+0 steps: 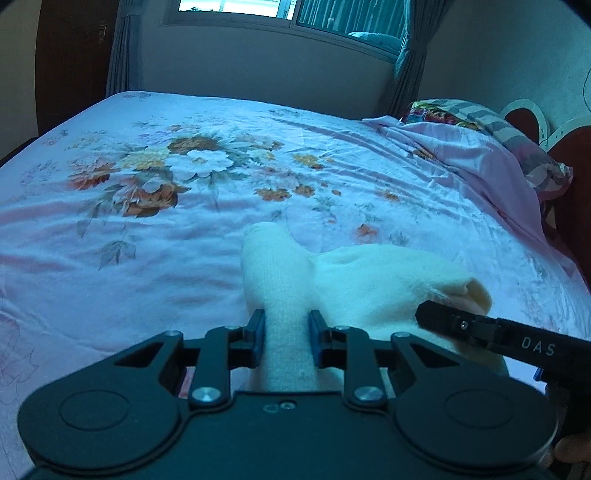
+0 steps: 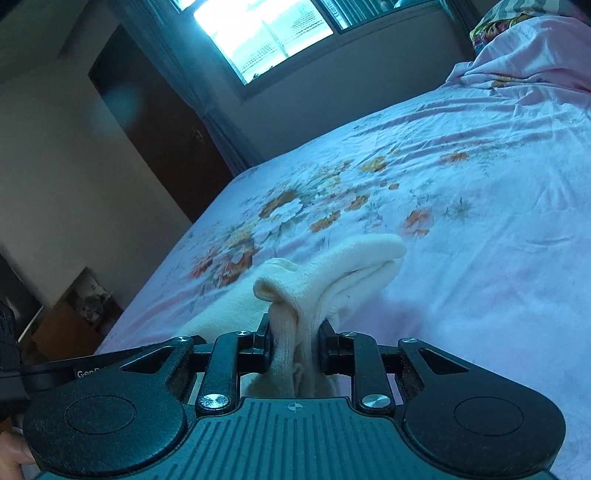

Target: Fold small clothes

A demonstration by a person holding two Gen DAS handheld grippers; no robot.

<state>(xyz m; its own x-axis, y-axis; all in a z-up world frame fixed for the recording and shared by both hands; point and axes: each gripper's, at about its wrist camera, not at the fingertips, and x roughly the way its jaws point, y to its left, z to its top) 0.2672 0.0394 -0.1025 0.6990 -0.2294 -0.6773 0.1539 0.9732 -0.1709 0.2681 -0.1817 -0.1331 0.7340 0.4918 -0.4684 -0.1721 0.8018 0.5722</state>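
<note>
Now each hand-held gripper, left (image 1: pixel 284 336) and right (image 2: pixel 295 343), pinches the cream sock (image 1: pixel 280 273) over the bedsheet (image 1: pixel 147 221).

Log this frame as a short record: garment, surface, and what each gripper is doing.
garment: cream sock, bunched and partly lifted
surface: floral pink bedsheet
left gripper: jaws closed on one stretch of the sock
right gripper: jaws closed on gathered folds of the sock
background: window, pillows at the bed's far right
fold status: not yet folded flat
</note>
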